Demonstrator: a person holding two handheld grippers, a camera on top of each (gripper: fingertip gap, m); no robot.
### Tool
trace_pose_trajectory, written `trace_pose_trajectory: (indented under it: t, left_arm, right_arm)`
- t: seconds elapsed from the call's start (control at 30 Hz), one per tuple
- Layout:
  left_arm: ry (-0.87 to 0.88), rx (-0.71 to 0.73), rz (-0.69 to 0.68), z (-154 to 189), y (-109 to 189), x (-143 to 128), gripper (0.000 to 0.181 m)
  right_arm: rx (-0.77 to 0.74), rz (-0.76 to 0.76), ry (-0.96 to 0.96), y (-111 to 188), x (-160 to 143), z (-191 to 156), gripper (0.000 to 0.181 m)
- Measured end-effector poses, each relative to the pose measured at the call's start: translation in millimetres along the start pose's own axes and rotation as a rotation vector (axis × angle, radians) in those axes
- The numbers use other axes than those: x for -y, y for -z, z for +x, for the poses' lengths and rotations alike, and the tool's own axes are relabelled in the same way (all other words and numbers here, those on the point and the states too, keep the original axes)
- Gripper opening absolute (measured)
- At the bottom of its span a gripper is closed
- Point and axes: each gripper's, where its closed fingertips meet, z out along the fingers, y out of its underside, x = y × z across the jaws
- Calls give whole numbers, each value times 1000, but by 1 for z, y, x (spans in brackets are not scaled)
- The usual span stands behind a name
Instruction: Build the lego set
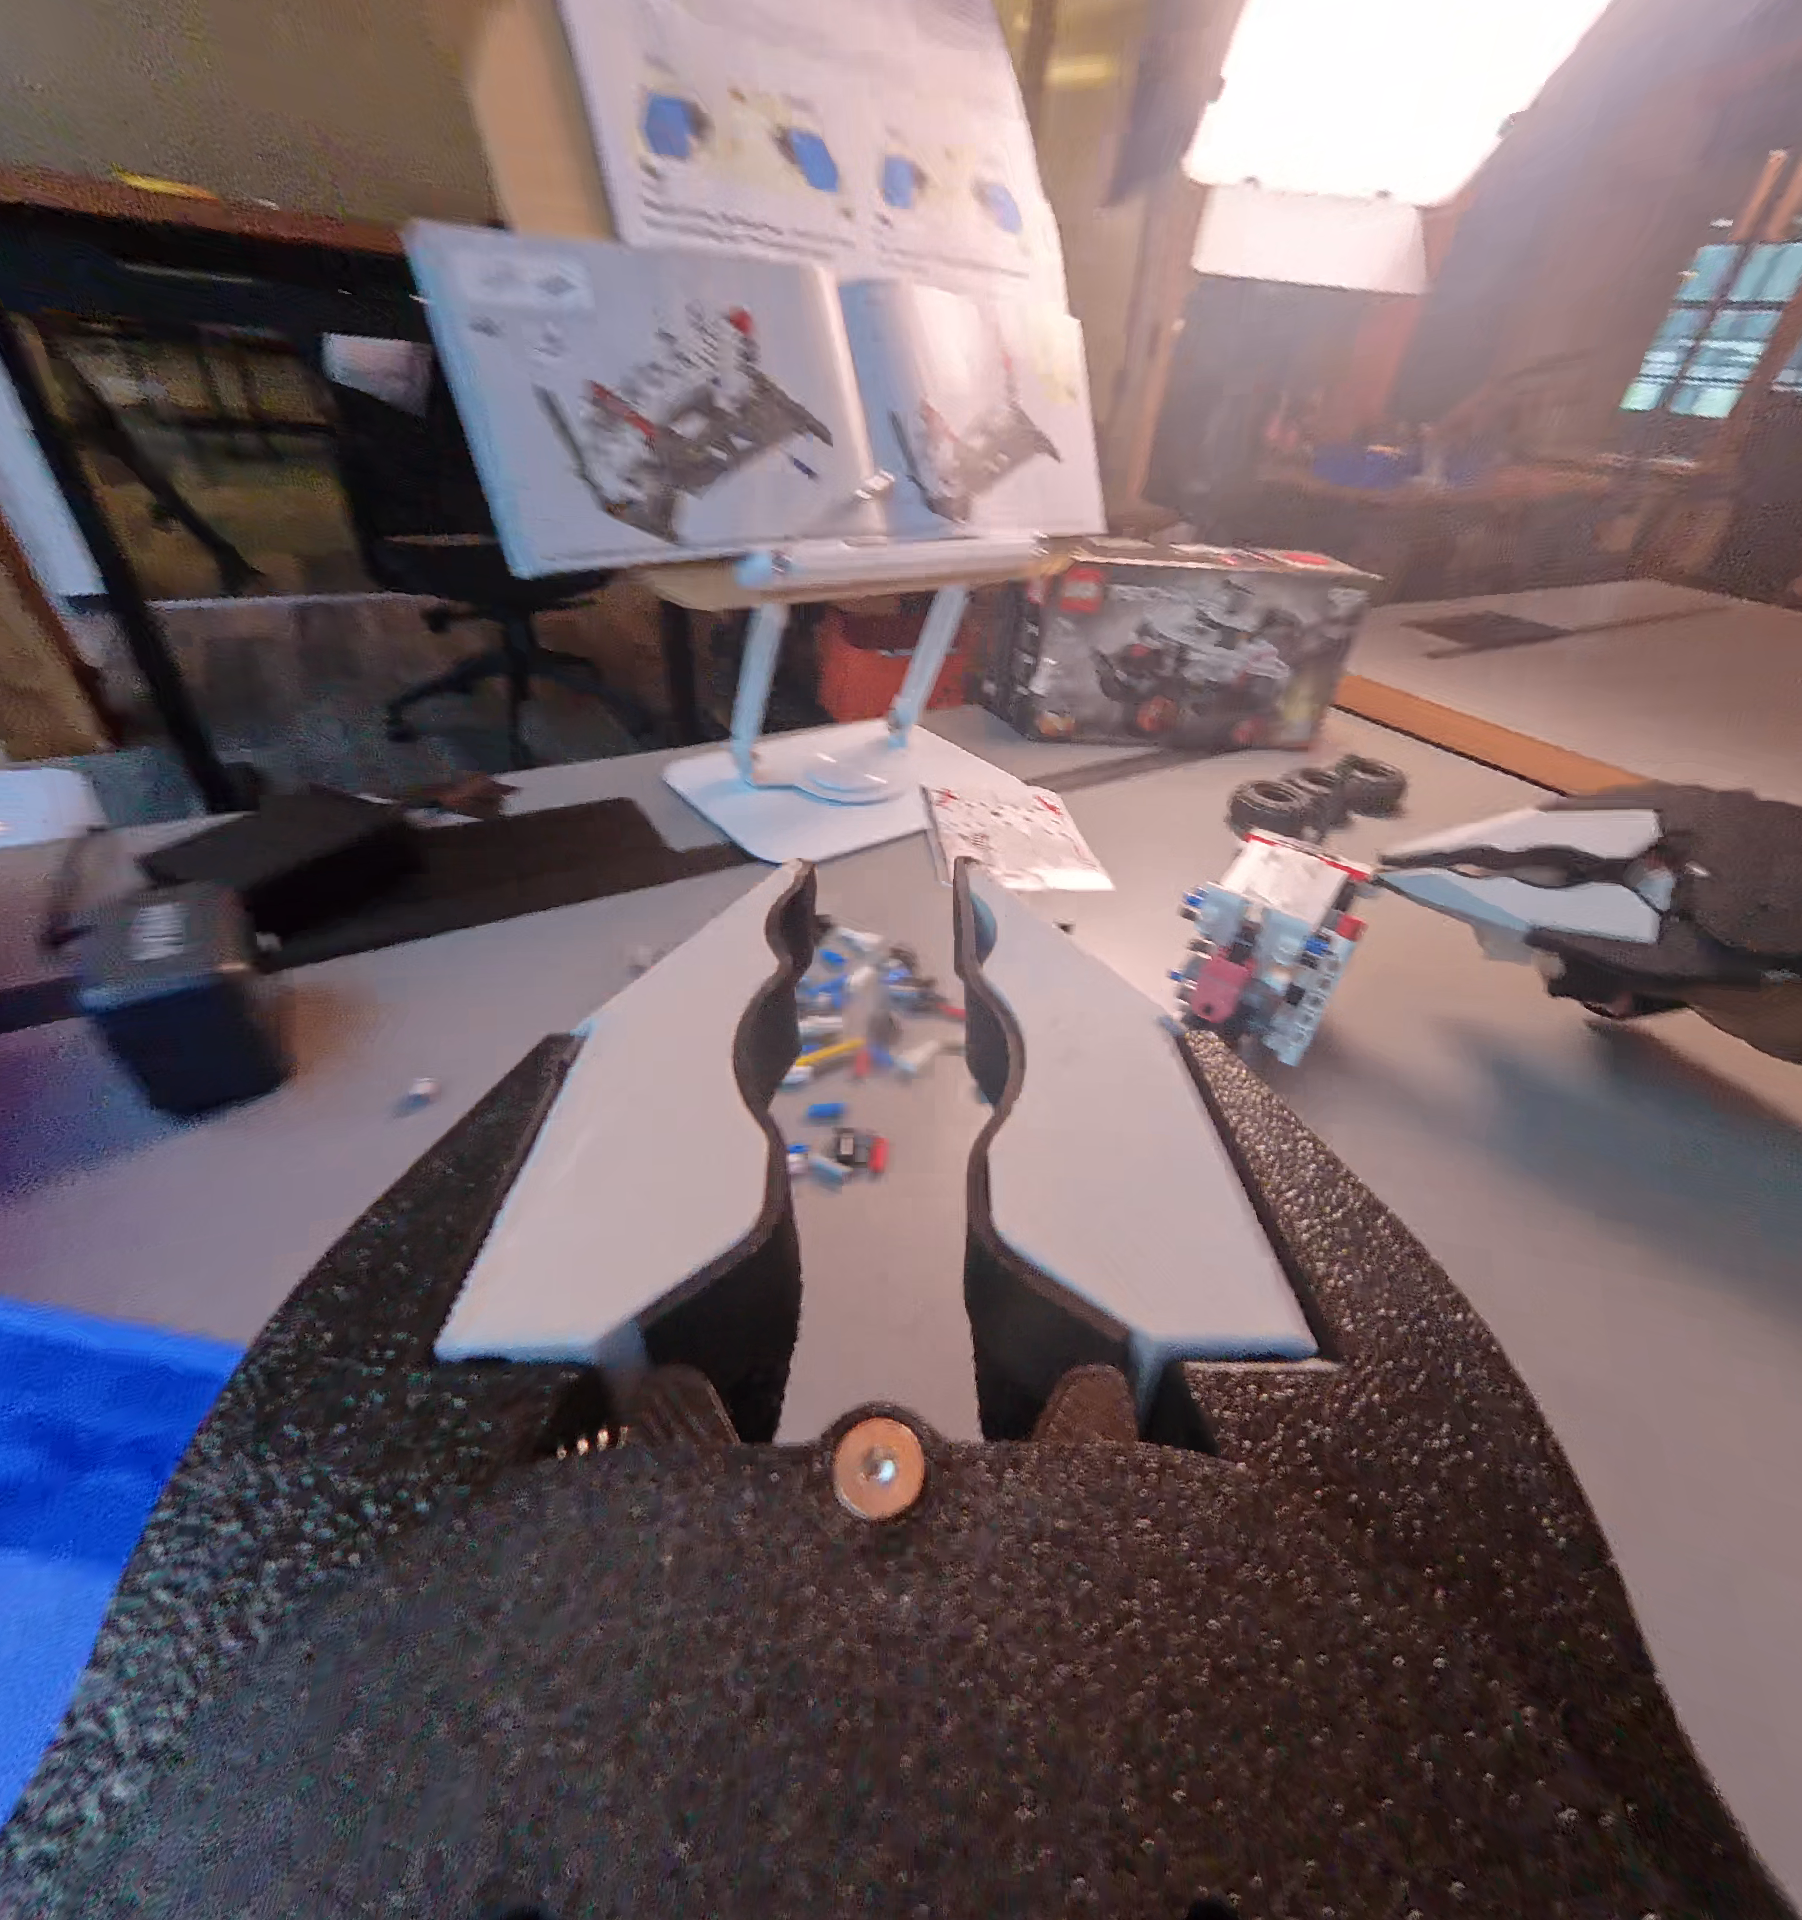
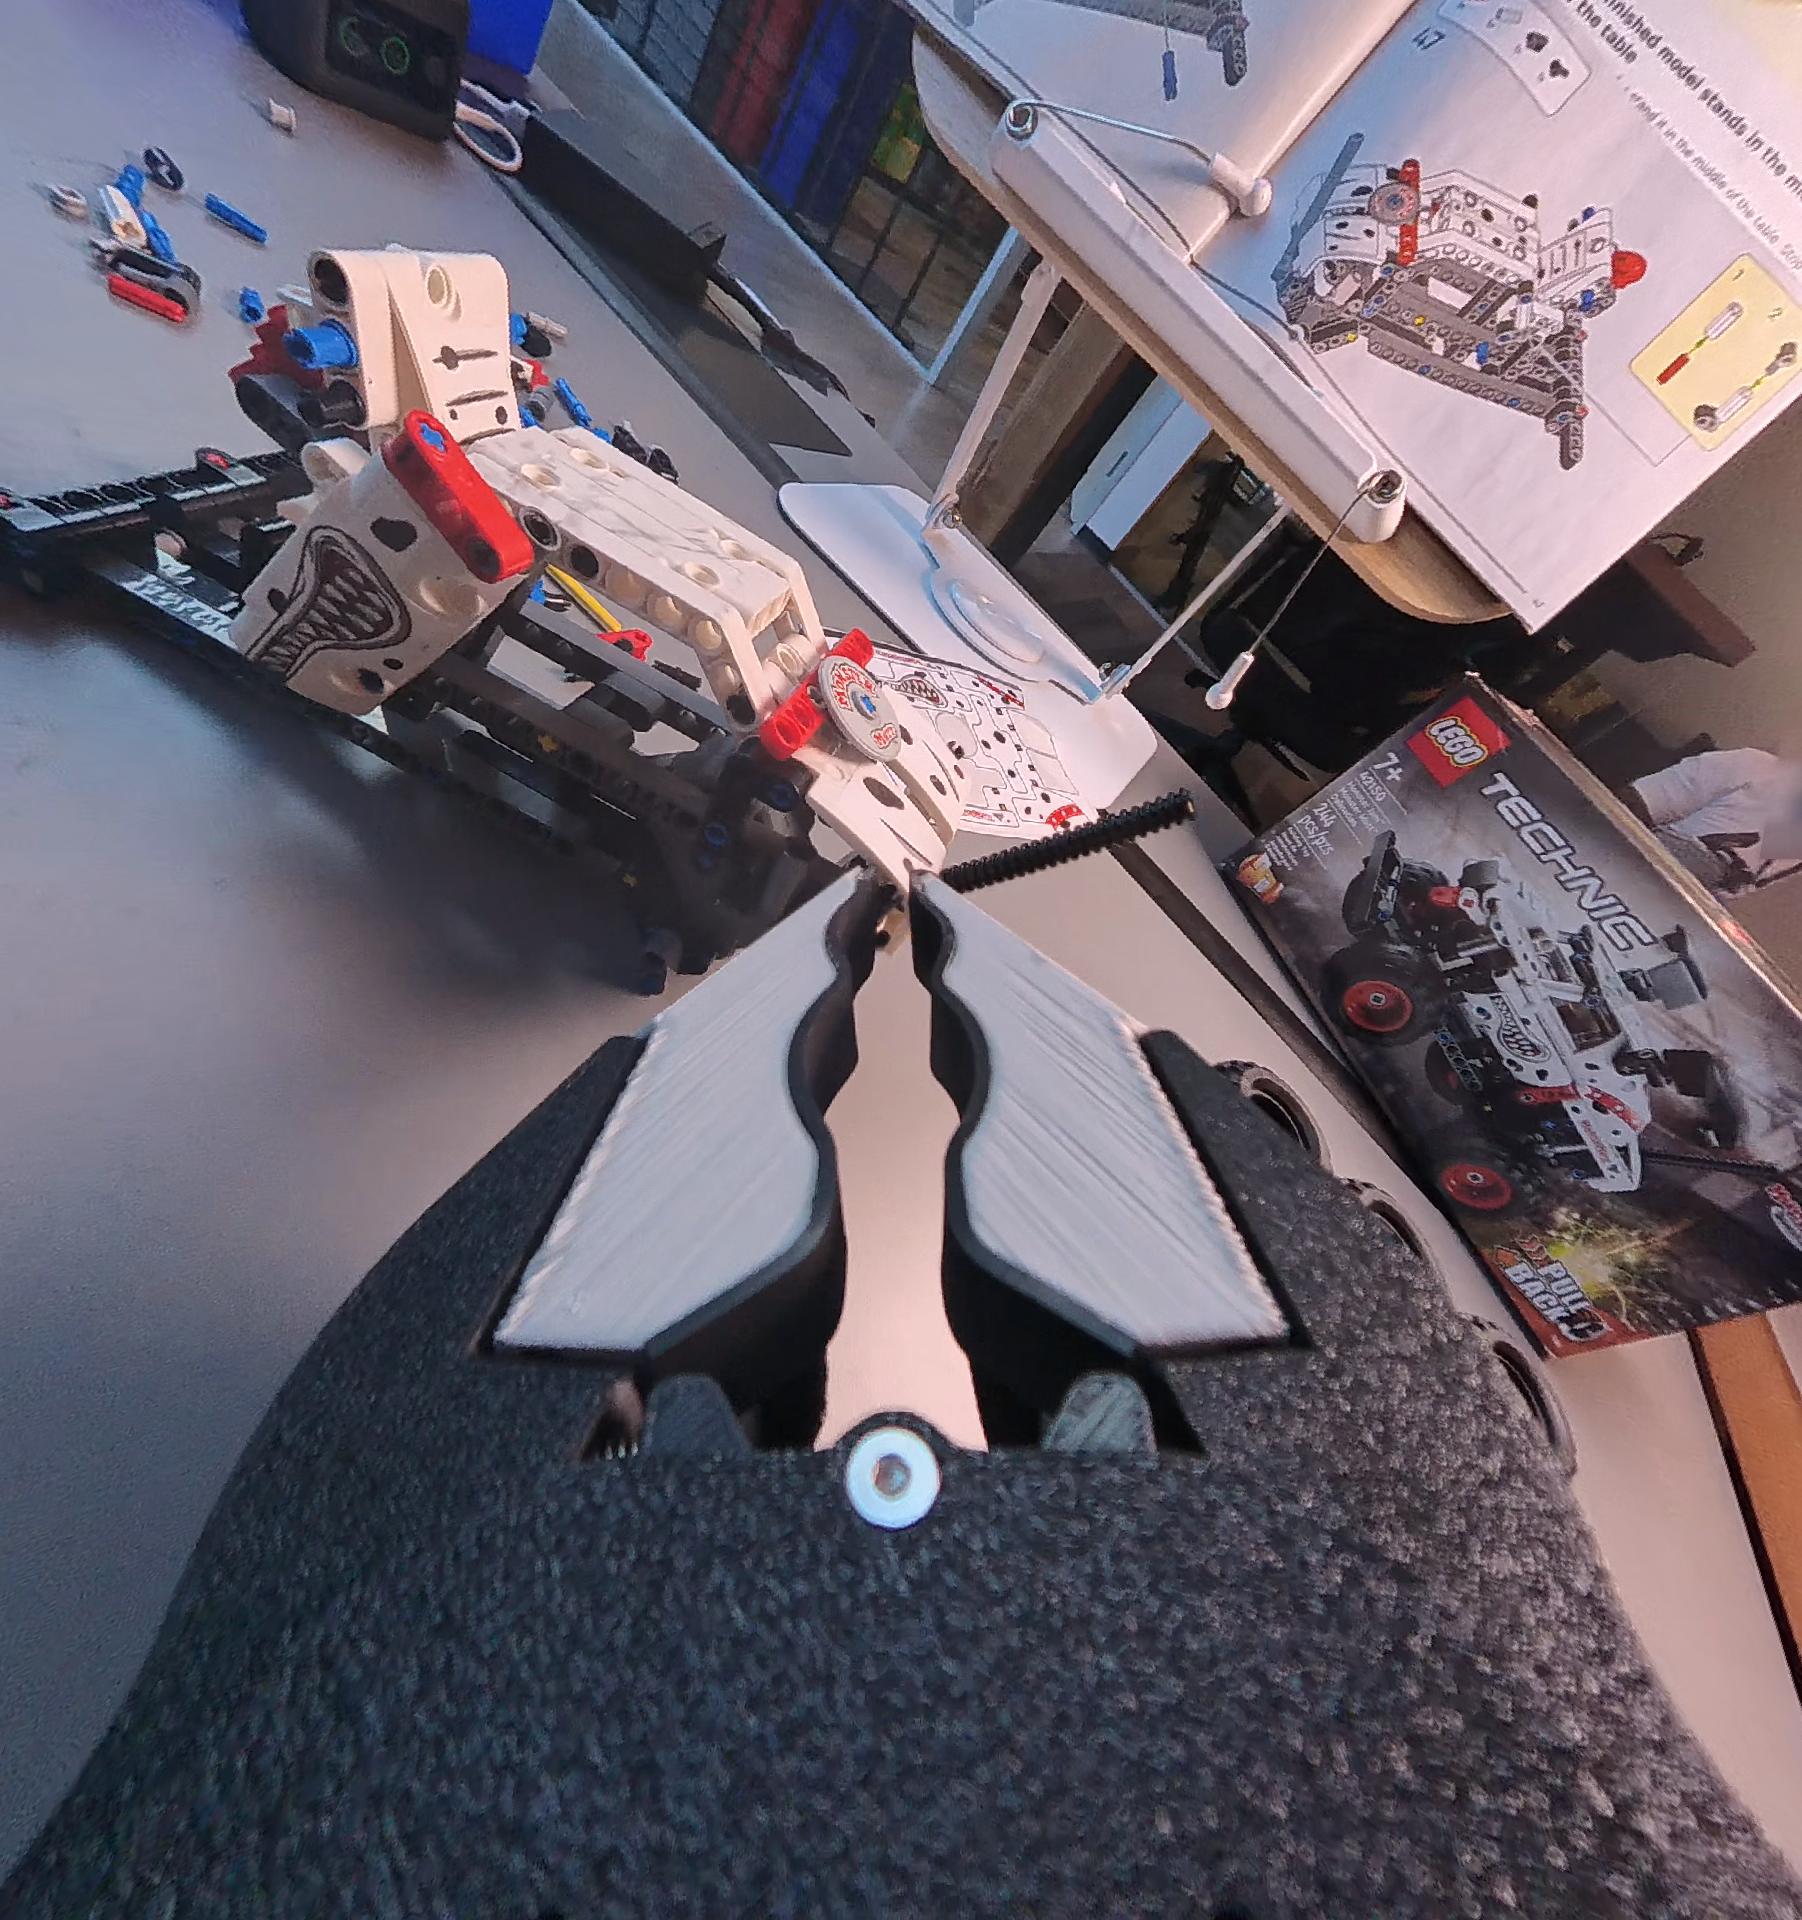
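Lego model (image 2: 523, 582) lies on the smooth grey table (image 2: 201, 1039), a long black studded-beam chassis under a white blocky body with a printed toothy grin, red beams and blue pins; in the right wrist view its white rear end sits right at the right gripper (image 2: 892, 899), whose ribbed white fingers with wavy black inner pads are drawn nearly together on a small white part of the model. In the left wrist view the same model (image 1: 1271, 961) stands just beside that gripper's tips (image 1: 1390, 873), off to the right. Left gripper (image 1: 881, 883) hovers over the table with its jaws parted by a clear gap and nothing between them; its body is rough black speckled plastic. Behind the work stands a white stand (image 2: 980, 592) on a flat rounded base, holding an open booklet (image 2: 1499, 312) under wire clips. A glossy cardboard box (image 2: 1562, 1049) lies beyond, near a wooden table edge. A sticker sheet (image 1: 1011, 836) lies flat by the stand's base. Black ridged tyres (image 1: 1312, 795) cluster near the box. A loose scatter of small pieces (image 1: 855, 1018), blue, grey, red and yellow, lies on the table ahead of the left gripper. A black coiled spring (image 2: 1073, 842) rests near the sticker sheet. The room behind is blurred, with a bright lamp and windows.
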Motion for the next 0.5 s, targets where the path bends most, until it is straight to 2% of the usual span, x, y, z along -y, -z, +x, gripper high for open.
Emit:
trace_pose_trajectory:
  t: [0.13, 0.23, 0.27, 0.33, 0.43, 0.5]
  left_arm:
    - [-52, 280, -33, -100, 78, 43, 26]
    - [-92, 444, -322, -179, 131, 32, 27]
    - [-73, 425, -437, -196, 139, 20, 27]
    - [-3, 266, -688, -208, 145, -20, 24]
    - [70, 15, -1026, -185, 152, -82, 24]
    - [44, -60, -1190, -172, 156, -112, 33]
  right_arm:
    - [-52, 14, -43, 10, -4, 17, 2]
    - [-82, 44, -128, 14, -3, 32, 2]
    - [-94, 47, -147, 14, -4, 36, 2]
    - [-114, 40, -161, 13, -8, 41, 2]
    - [-130, 17, -150, 14, -12, 42, 2]
    - [-139, 1, -141, 15, -15, 42, 2]
